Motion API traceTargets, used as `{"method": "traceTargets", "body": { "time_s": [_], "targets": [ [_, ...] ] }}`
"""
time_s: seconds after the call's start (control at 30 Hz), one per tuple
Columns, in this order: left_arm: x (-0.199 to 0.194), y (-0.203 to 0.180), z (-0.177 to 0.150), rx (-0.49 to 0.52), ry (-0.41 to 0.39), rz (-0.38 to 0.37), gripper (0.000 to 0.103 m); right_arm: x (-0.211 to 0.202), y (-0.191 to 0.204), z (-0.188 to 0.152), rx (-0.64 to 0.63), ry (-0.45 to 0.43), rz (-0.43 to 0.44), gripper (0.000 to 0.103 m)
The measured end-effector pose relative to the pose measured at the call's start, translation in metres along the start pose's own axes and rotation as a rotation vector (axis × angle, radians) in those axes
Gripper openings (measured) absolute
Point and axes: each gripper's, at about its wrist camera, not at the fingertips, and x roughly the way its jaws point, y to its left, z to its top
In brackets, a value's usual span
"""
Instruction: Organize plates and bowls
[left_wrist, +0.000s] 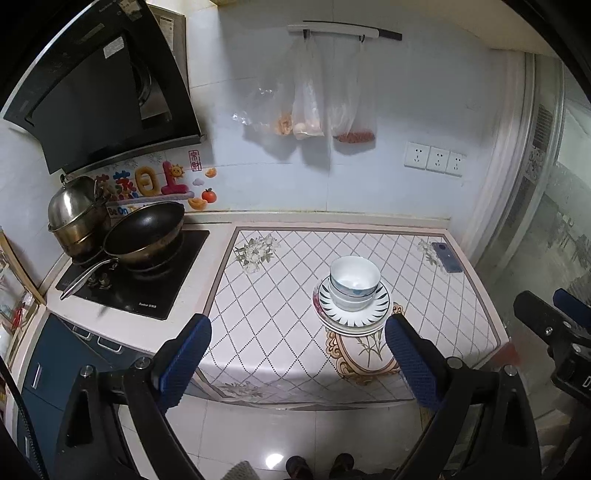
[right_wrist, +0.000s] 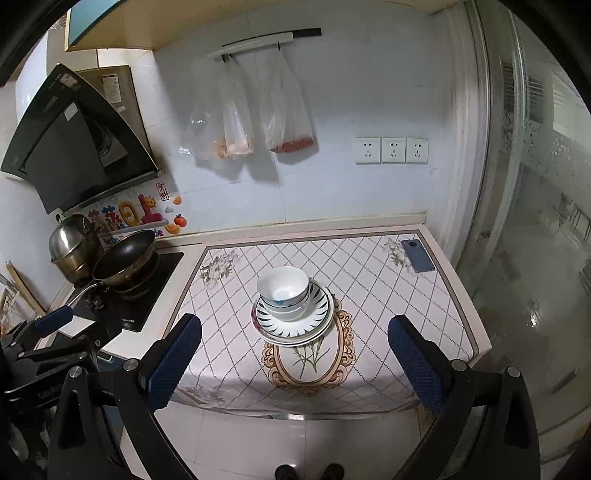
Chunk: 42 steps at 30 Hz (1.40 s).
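A stack of plates (left_wrist: 380, 308) (right_wrist: 317, 317) sits in the middle of the table, with stacked white bowls (left_wrist: 354, 278) (right_wrist: 283, 290) nested on top. The top plate has a dark leaf pattern on its rim. My left gripper (left_wrist: 297, 334) is open and empty, held back from the table's front edge, with the stack just beyond its right finger. My right gripper (right_wrist: 295, 334) is open and empty, also in front of the table, with the stack between and beyond its fingers. Each gripper shows at the edge of the other's view.
The table has a diamond-patterned cloth (left_wrist: 266, 295) (right_wrist: 369, 266). A blue phone (left_wrist: 447, 256) (right_wrist: 417, 254) lies at its back right corner. A stove with a black wok (left_wrist: 144, 229) (right_wrist: 123, 258) and steel pot (left_wrist: 74, 206) stands left. Plastic bags (left_wrist: 314, 92) hang on the wall.
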Motion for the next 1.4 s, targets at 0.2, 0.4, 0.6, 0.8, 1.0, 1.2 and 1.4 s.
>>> {"method": "traceTargets", "body": {
  "time_s": [0.2, 0.4, 0.6, 0.8, 1.0, 1.2, 1.4],
  "targets": [
    [-0.003, -0.003, 0.0, -0.004, -0.01, 0.011, 0.096, -0.001, -0.004, 0.001, 0.0, -0.001, 0.002, 0.103],
    [-0.004, -0.004, 0.001, -0.008, -0.013, 0.012, 0.096, -0.001, -0.008, 0.002, 0.001, -0.003, 0.001, 0.103],
    [-0.005, -0.008, 0.002, -0.009, -0.016, 0.014, 0.096, 0.003, -0.012, 0.004, 0.006, -0.003, 0.01, 0.103],
    [-0.004, -0.013, 0.005, -0.011, -0.011, 0.012, 0.096, 0.006, -0.013, 0.006, 0.002, -0.004, 0.009, 0.103],
    [-0.004, -0.016, 0.006, -0.02, -0.017, 0.015, 0.096, 0.008, -0.014, 0.008, -0.004, -0.003, 0.009, 0.103],
    [-0.003, -0.022, 0.006, -0.027, -0.017, 0.021, 0.096, 0.008, -0.014, 0.008, -0.007, -0.006, 0.006, 0.103],
    [-0.003, -0.024, 0.005, -0.029, -0.019, 0.026, 0.096, 0.01, -0.015, 0.008, -0.009, -0.006, 0.006, 0.103]
  ]
}}
